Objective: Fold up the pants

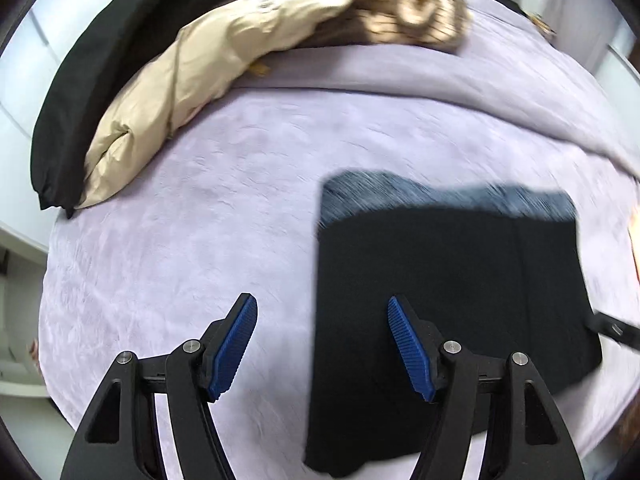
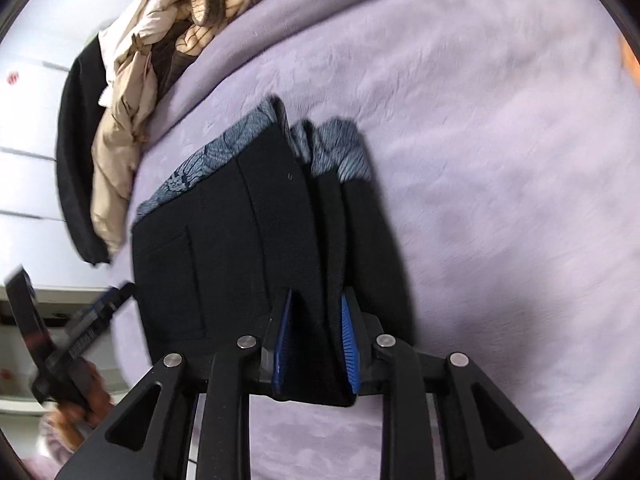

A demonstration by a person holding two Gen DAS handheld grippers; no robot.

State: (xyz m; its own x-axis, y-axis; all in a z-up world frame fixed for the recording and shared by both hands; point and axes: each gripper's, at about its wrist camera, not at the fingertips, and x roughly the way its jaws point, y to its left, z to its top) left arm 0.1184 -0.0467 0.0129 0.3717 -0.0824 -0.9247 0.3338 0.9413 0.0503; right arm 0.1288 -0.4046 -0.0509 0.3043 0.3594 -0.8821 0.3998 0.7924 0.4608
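Observation:
The black pants (image 1: 448, 300) lie folded on a lilac bedspread (image 1: 200, 220), a blue-grey patterned lining showing along their far edge. My left gripper (image 1: 322, 344) is open and empty, held above the pants' left edge. In the right wrist view my right gripper (image 2: 316, 332) is shut on a bunched fold of the black pants (image 2: 224, 240), lifting their right side off the bedspread (image 2: 500, 160). The left gripper (image 2: 84, 332) shows at the left of that view, held in a hand.
A heap of clothes lies at the far side of the bed: a beige jacket (image 1: 168, 92), a black garment (image 1: 80, 92) and a brown striped sweater (image 1: 416, 20). The same heap (image 2: 132, 92) shows top left in the right wrist view. White furniture stands beyond the bed's left edge.

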